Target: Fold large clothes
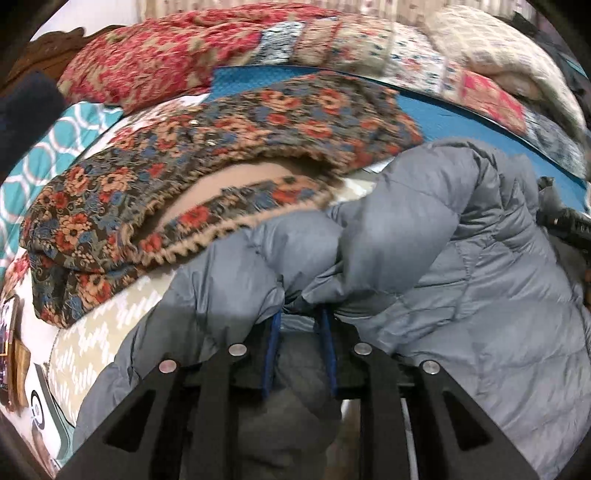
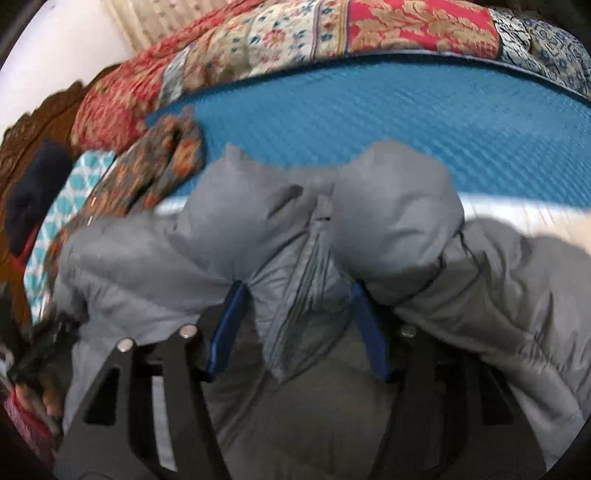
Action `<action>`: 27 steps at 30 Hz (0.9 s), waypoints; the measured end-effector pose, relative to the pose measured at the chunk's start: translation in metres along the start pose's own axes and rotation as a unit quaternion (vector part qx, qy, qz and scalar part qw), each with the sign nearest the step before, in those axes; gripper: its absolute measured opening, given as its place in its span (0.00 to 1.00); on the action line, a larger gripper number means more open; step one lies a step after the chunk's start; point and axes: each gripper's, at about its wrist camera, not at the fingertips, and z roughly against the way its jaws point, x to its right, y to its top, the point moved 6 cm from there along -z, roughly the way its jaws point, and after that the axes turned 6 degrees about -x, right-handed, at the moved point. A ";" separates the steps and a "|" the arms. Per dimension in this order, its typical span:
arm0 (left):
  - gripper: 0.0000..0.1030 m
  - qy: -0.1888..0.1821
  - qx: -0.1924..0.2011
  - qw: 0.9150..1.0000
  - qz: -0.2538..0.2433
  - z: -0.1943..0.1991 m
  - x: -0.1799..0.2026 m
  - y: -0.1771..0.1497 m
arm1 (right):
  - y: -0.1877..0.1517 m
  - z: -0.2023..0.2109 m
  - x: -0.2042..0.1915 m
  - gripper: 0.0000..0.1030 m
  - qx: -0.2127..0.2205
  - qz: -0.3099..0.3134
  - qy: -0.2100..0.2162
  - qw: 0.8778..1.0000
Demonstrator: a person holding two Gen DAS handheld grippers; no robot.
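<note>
A grey quilted puffer jacket [image 1: 443, 236] fills the lower right of the left wrist view and bulges over my left gripper [image 1: 301, 314], whose blue fingers [image 1: 272, 343] are shut on a fold of its fabric. In the right wrist view the same jacket [image 2: 399, 214] lies over the edge of the bed, and my right gripper [image 2: 299, 295] is shut on a bunched fold with a seam between its blue fingers [image 2: 231, 314]. Both sets of fingertips are buried in the padding. The other gripper shows as a dark shape at the right edge of the left wrist view [image 1: 565, 221].
A folded floral blanket [image 1: 192, 177] lies on the bed left of the jacket. A blue textured mat [image 2: 369, 107] covers the bed behind it. A red and cream patchwork quilt [image 2: 295, 33] is heaped along the back. A teal patterned pillow [image 1: 40, 162] and carved wooden headboard [image 2: 40, 114] are at the left.
</note>
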 end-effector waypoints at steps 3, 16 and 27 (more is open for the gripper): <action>0.23 0.043 0.001 0.999 -0.001 -0.005 0.014 0.009 | 0.018 -0.009 -0.009 0.62 -0.017 0.009 -0.022 1.000; 0.21 -0.050 0.056 0.997 -0.013 0.097 0.008 -0.043 | -0.031 0.173 0.189 0.63 -0.013 -0.084 -0.136 0.987; 0.21 -0.014 0.001 0.997 0.072 0.117 -0.068 -0.107 | -0.071 0.234 0.345 0.10 0.118 -0.391 -0.282 0.868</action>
